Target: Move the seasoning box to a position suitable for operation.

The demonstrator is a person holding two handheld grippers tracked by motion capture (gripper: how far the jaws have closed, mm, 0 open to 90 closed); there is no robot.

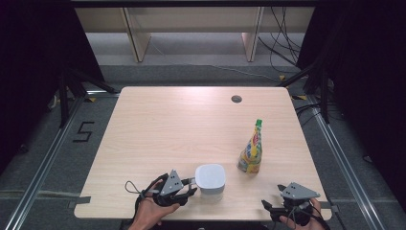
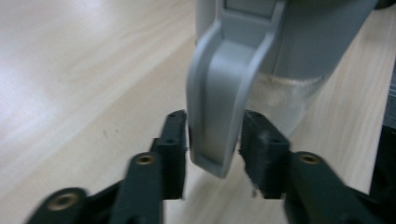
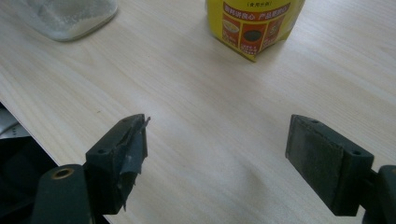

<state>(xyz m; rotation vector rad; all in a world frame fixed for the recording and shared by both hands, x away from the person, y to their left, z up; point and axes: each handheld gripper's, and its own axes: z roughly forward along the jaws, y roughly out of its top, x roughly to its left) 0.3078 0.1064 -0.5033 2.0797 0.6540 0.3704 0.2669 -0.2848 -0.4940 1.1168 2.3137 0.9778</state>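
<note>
1. One lidded container (image 1: 211,180) stood near the table's (image 1: 182,124) front edge. It had a grey lid and a clear lower body holding a pale, grainy content. The right gripper view showed that content settled at the bottom of the clear body (image 3: 70,14).
2. One yellow pouch (image 1: 252,152) with a green cap stood upright just right of the container, apart from it. What was inside could not be told.
3. The left gripper (image 1: 191,184) lay beside the container's left side. Its own view showed the container's grey handle (image 2: 217,116) between the two jaws, the pads close on either side with a thin gap visible, so the jaws stood spread around the handle rather than pinching it.
4. The handle was plain in the left gripper view; from above the lid hid most of it.
5. The right gripper (image 1: 282,203) rested at the table's front right corner, its jaws spread wide over bare wood, holding nothing.
6. Count: one container, one pouch, two grippers, one table.
</note>
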